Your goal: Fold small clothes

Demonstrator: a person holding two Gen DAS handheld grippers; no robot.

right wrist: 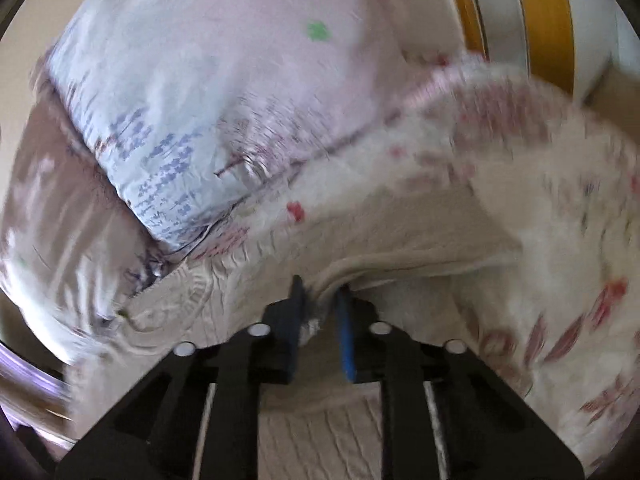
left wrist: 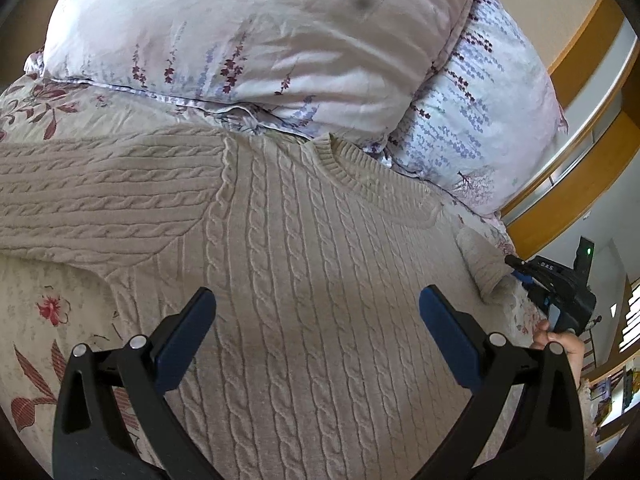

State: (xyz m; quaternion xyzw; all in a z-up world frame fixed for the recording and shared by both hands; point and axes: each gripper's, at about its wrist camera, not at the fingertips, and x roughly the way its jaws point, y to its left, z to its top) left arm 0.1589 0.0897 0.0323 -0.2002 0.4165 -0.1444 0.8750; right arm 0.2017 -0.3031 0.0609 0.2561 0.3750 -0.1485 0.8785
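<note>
A beige cable-knit sweater point(left wrist: 304, 248) lies flat on the bed, collar toward the pillows, its left sleeve stretched out to the left. My left gripper point(left wrist: 316, 300) hovers open and empty over the sweater's chest. My right gripper point(right wrist: 320, 292) is shut on the sweater's right sleeve point(right wrist: 400, 236), pinching the fabric between its blue pads. In the left wrist view the right gripper point(left wrist: 560, 288) shows at the sweater's right edge, beside the sleeve end point(left wrist: 484, 264). The right wrist view is motion-blurred.
Two floral pillows point(left wrist: 256, 36) point(left wrist: 480, 112) lie beyond the collar. A floral bedsheet point(left wrist: 44, 320) covers the bed. A wooden headboard or wall trim point(left wrist: 576, 60) runs at the right, with shelves point(left wrist: 624, 380) past the bed's edge.
</note>
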